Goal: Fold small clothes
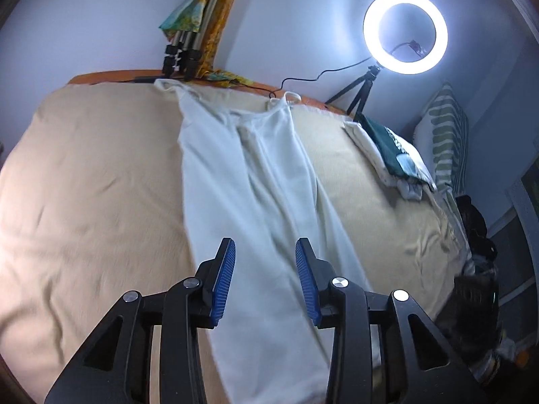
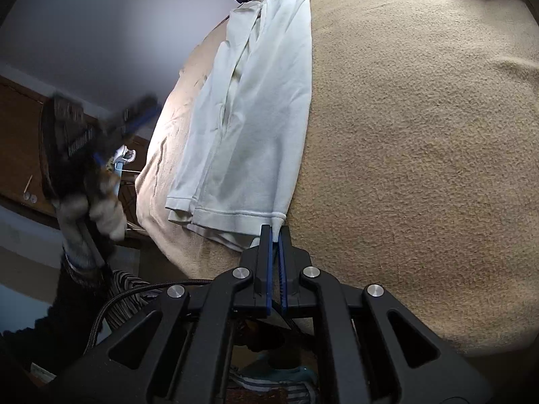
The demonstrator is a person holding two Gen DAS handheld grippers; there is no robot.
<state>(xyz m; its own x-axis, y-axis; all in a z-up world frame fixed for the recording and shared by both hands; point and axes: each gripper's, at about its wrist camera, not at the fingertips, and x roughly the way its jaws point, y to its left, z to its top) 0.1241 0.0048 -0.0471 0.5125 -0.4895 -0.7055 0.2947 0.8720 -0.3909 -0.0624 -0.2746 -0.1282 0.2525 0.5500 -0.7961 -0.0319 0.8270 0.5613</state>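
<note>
While right gripper (image 2: 275, 232) fingers pinch white garment (image 2: 256, 107) hem, left gripper (image 1: 265, 252) fingers parted, empty

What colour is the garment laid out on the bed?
White; the garment shows best in the right wrist view, on a tan blanket.

Bedroom, bed (image 1: 94, 181) (beige blanket), pillow (image 1: 448, 134)

Each gripper (image 1: 265, 249) has black linkage arms with silver pivot screws and blue ribbed pads (image 1: 222, 279). Behind the right gripper (image 2: 275, 232) — a braided black cable (image 2: 134, 293). The left hand (image 2: 97, 208) wears a pale glove.
</note>
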